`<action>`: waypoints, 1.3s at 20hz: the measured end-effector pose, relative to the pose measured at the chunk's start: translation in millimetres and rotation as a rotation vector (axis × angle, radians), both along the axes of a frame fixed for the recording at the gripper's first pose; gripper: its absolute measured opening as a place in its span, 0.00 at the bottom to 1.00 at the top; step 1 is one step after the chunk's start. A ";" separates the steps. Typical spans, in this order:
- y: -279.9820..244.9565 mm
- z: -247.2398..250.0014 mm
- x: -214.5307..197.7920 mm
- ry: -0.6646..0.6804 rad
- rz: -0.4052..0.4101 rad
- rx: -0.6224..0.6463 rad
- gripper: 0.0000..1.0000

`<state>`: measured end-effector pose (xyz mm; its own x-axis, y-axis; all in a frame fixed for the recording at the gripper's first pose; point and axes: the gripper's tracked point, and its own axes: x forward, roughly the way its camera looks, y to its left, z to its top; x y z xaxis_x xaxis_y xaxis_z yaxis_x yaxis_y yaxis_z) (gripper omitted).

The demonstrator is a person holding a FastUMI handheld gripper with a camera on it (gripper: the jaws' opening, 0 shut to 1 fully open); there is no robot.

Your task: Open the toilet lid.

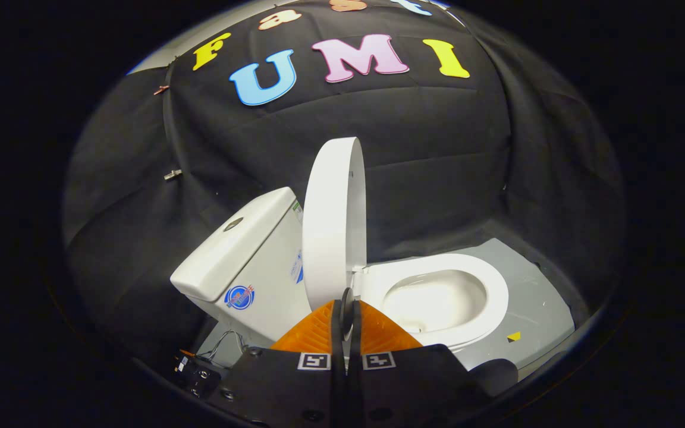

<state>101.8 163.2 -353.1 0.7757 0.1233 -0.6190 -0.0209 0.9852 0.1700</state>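
A white toilet stands on a grey floor plate. Its lid (333, 220) is raised upright, edge-on, leaning back toward the tank (247, 255). The seat ring (485, 279) lies flat around the open bowl (434, 300), to the right of the lid. My gripper (346, 309) is just in front of the lid's lower edge. Its two fingers are pressed together with nothing between them. The lid stands free of the fingers.
The grey floor plate (533, 303) spreads to the right of the bowl, with a small yellow mark (514, 336) on it. A dark device with wires (200, 371) lies on the floor below the tank. Black cloth walls close in behind.
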 end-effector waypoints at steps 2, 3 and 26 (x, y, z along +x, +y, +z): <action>14.8 0.6 0.2 -0.006 0.029 -0.006 0.05; 22.0 1.6 0.2 -0.008 0.042 -0.002 0.05; 108.8 -11.6 -1.6 -0.012 0.228 0.001 0.06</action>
